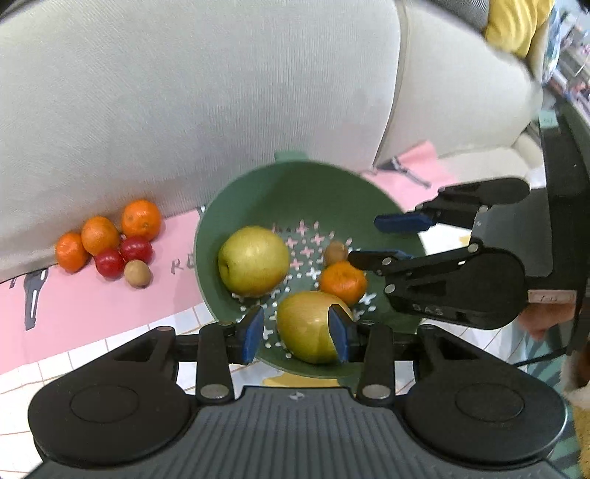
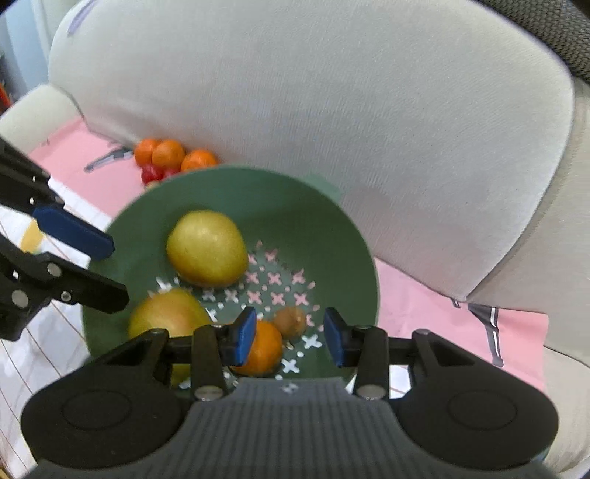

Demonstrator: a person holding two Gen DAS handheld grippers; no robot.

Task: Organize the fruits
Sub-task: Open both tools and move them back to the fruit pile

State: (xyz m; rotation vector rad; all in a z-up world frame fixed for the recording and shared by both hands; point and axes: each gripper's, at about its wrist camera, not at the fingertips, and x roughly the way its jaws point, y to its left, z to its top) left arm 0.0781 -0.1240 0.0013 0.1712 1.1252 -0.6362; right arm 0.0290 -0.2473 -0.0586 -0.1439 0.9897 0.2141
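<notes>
Left gripper (image 1: 297, 333) and right gripper (image 2: 289, 341) both part-open, empty, over colander (image 1: 258, 191). Four fruits in, six by cushion (image 1: 184, 92) left.

Matt green plastic colander (image 1: 258, 191), woven grey cloth cushion (image 1: 184, 92), glossy red fruits (image 1: 123, 256).

- Green perforated colander (image 1: 236, 206), centre frame, holding two yellow-green apples (image 1: 253, 261), one mandarin (image 1: 343, 283), one kiwi (image 1: 335, 252).
- Left of frame on pink mat: three mandarins (image 1: 99, 235), two red fruits (image 1: 135, 249), one kiwi (image 1: 137, 273), clustered.

You see a grey fabric cushion (image 1: 184, 110) leaning over a pink mat (image 1: 92, 306) spread on white tiles (image 1: 110, 350), with yellow cloth (image 1: 516, 22) behind
</notes>
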